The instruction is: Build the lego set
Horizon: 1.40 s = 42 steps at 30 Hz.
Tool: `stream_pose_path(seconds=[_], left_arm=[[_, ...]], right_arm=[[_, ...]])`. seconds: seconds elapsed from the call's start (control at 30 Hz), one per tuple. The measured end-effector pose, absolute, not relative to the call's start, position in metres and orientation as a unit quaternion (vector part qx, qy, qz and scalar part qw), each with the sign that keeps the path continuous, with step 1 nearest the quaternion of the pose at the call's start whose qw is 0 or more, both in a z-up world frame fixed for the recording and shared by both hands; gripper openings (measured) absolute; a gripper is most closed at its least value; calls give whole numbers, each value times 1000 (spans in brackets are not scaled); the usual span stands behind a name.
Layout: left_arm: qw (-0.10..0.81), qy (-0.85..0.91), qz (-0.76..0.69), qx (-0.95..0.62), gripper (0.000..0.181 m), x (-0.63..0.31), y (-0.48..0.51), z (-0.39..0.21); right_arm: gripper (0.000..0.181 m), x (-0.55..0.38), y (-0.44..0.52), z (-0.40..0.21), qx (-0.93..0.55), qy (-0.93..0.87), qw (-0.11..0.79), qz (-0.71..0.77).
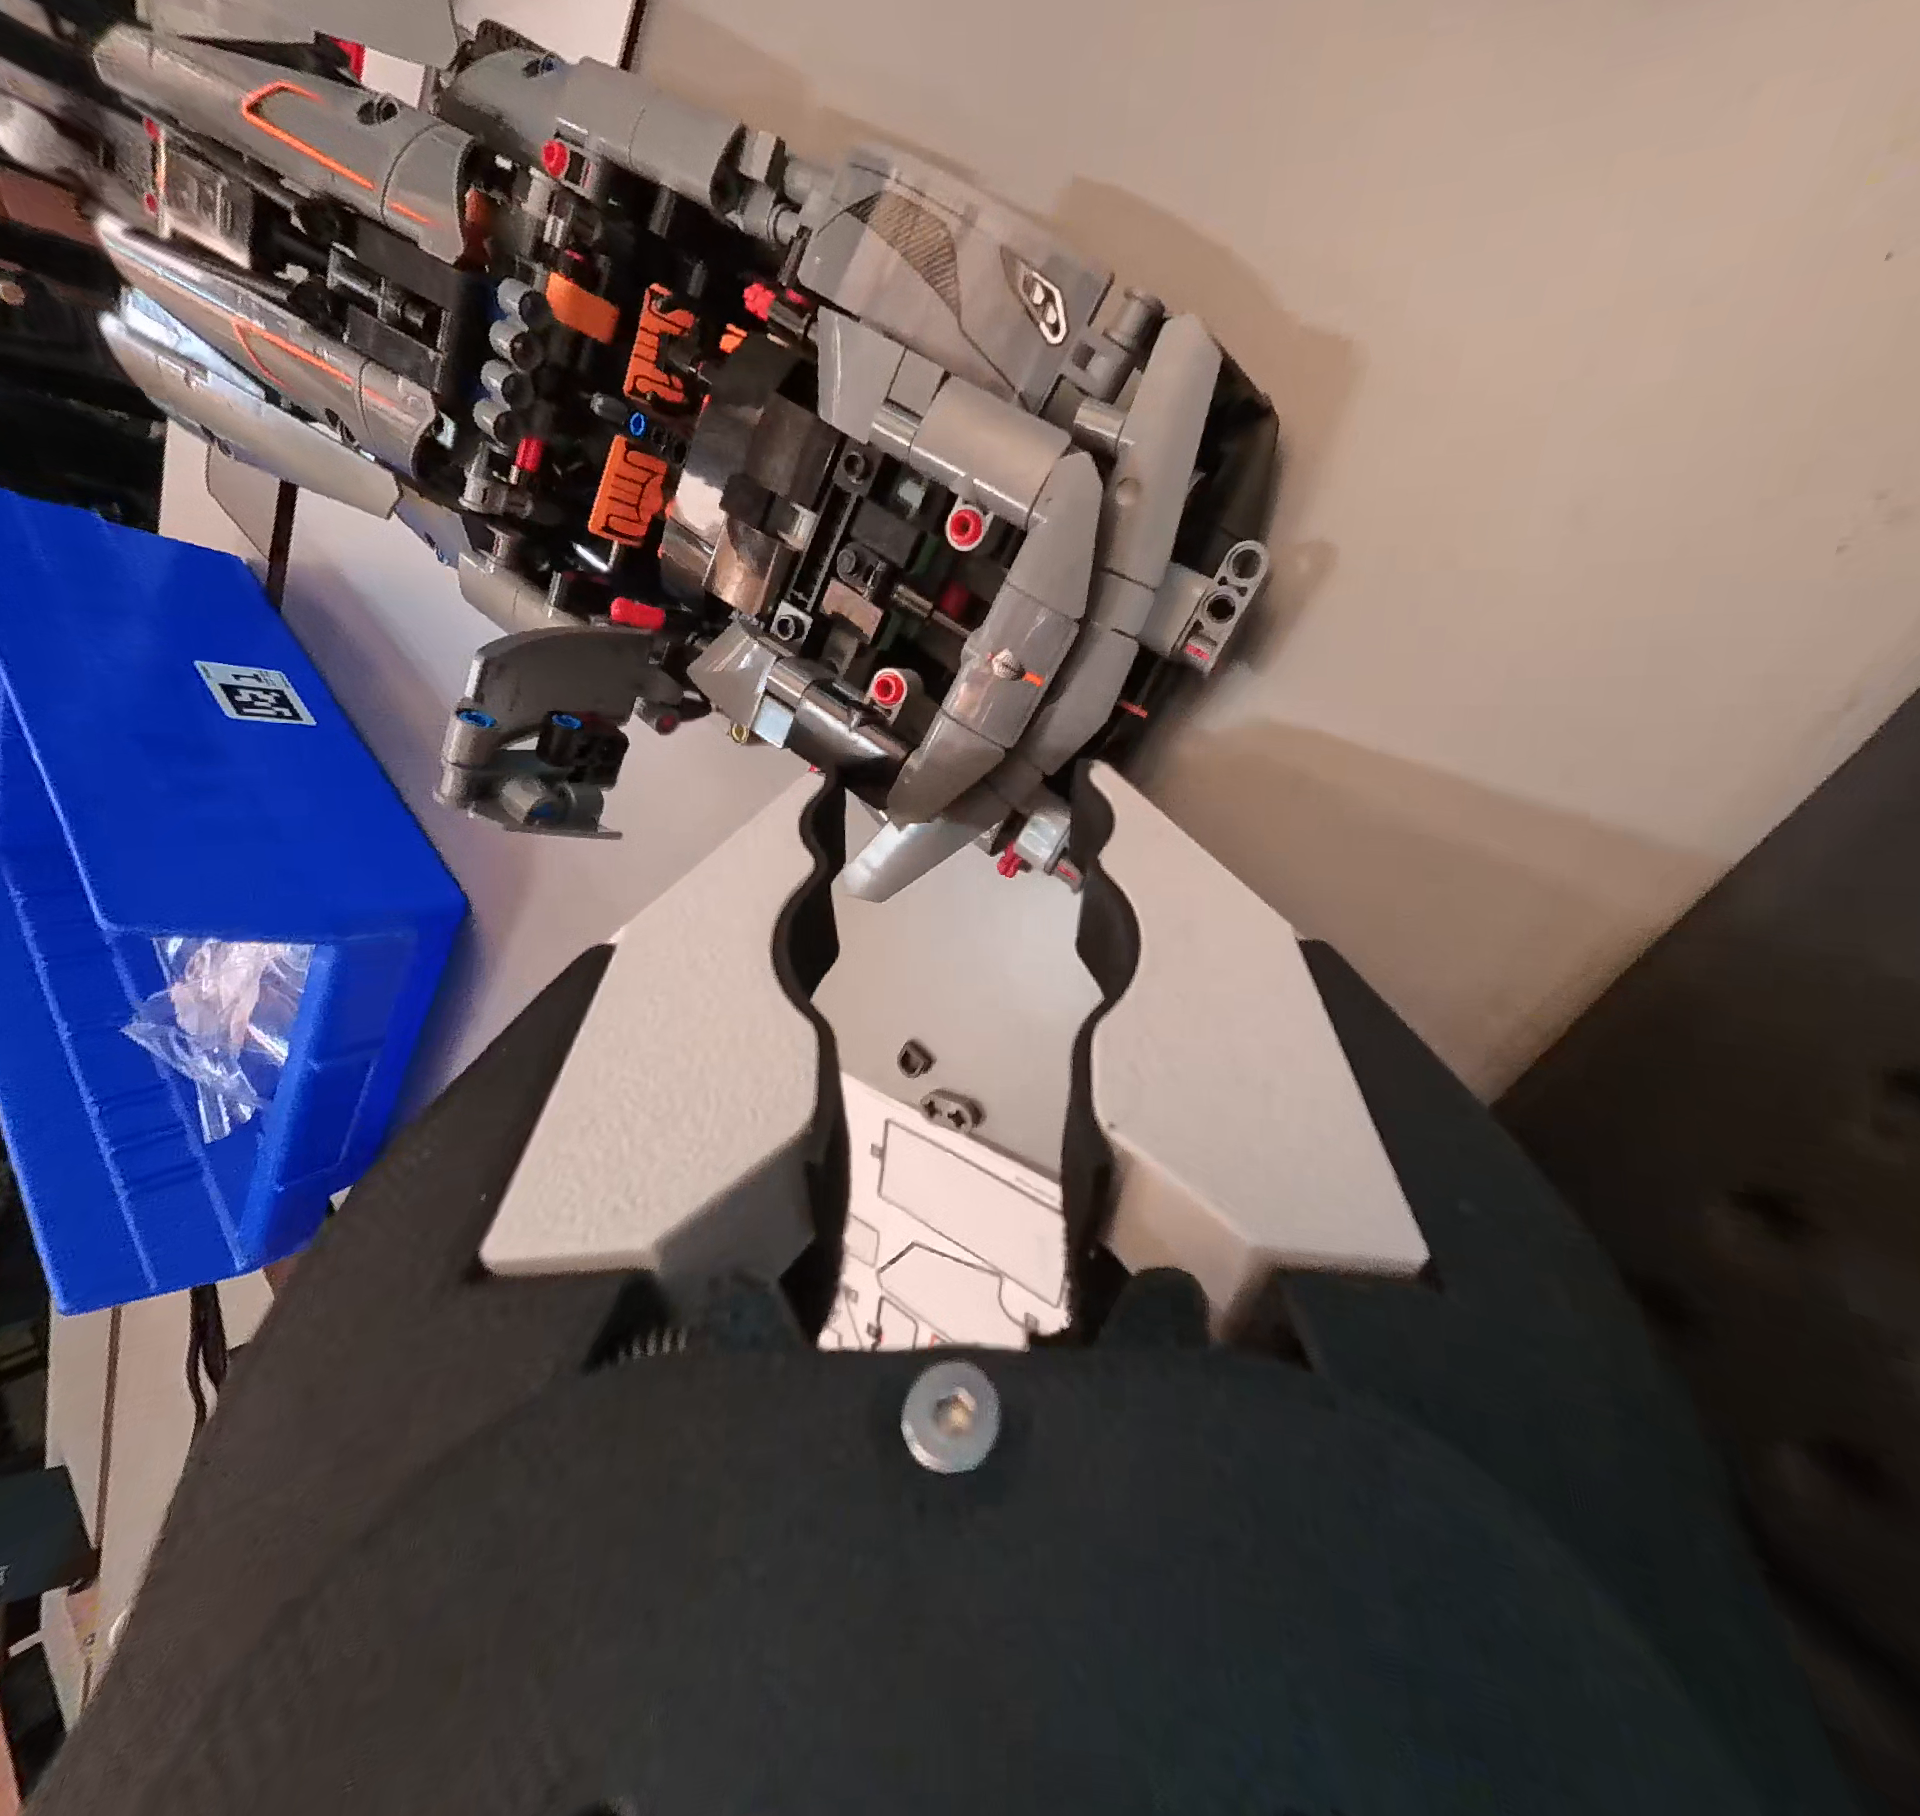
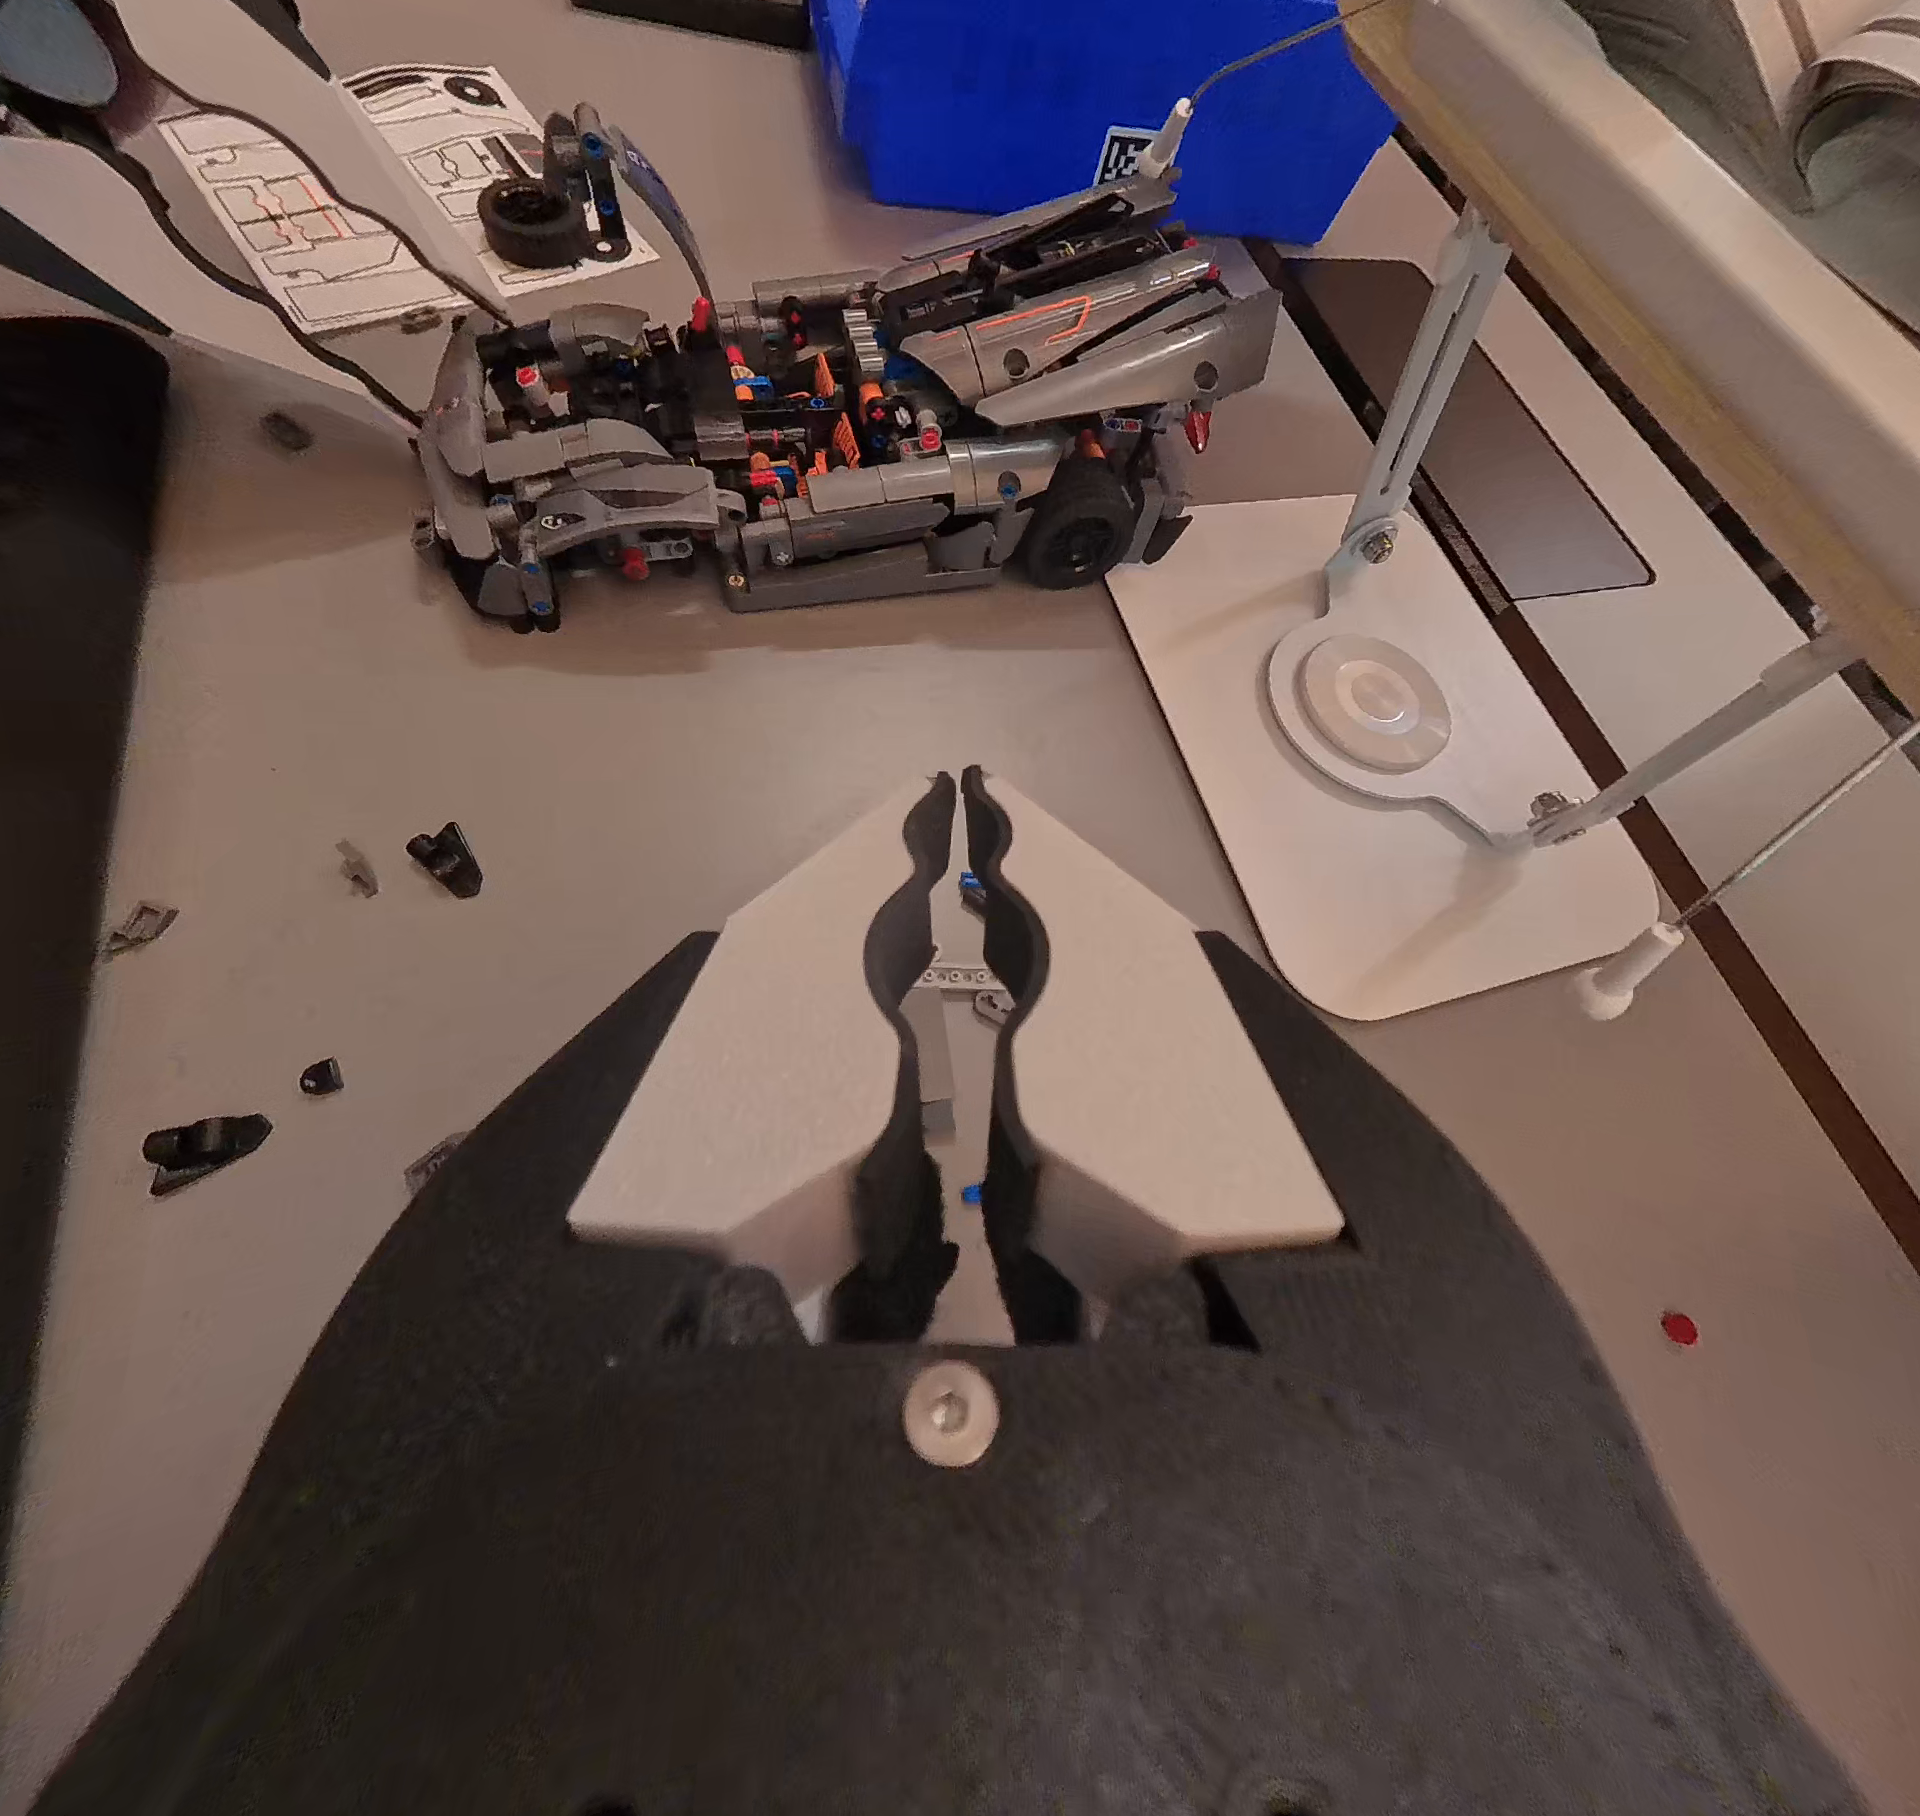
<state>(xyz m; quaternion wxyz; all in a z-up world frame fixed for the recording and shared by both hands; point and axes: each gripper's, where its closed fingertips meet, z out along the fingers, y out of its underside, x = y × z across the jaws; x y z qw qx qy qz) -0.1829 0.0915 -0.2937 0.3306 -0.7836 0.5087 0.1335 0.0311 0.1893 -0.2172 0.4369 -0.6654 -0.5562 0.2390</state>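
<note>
The partly built grey, black and orange lego car [image 1: 727, 416] lies on the grey table [image 2: 623, 727]; it also shows in the right wrist view [image 2: 831, 436]. My left gripper [image 1: 954, 779] is closed on the car's front corner, with grey bodywork between its fingertips. It also shows at the car's nose in the right wrist view [image 2: 457, 374]. My right gripper [image 2: 956, 779] is shut and empty, hovering in front of the car. A grey beam [image 2: 940, 1039] and a blue pin [image 2: 971, 878] lie on the table under it.
A blue bin [image 2: 1039, 52] stands behind the car; it also shows in the left wrist view [image 1: 187, 831]. A sticker sheet [image 2: 270, 208] carries a loose wheel [image 2: 530, 218]. Loose black pieces [image 2: 447, 857] lie to the left. A white stand base [image 2: 1371, 727] is on the right.
</note>
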Motion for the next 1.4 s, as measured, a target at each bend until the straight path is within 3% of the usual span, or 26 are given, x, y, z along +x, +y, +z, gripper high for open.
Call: stream_pose_path(seconds=[0.27, 0.6, 0.73, 0.93, 1.2, 1.4], left_arm=[[333, 529, 130, -770, 37, -134, 95, -291], [355, 566, 90, -739, 46, -63, 110, -273], [429, 493, 96, -751, 51, -91, 125, -235], [424, 474, 112, -764, 54, -117, 132, -244], [418, 513, 221, -716, 46, -115, 141, -257], [417, 533, 296, -674, 30, -120, 144, -253]], right_arm=[[0, 33, 190, -215, -665, -554, 440, 238], [0, 37, 191, -209, -665, -545, 449, 243], [0, 40, 193, -204, -664, -536, 456, 251], [0, 38, 192, -205, -664, -537, 455, 251], [0, 35, 192, -212, -668, -545, 445, 243], [0, 34, 191, -212, -666, -547, 446, 242]])
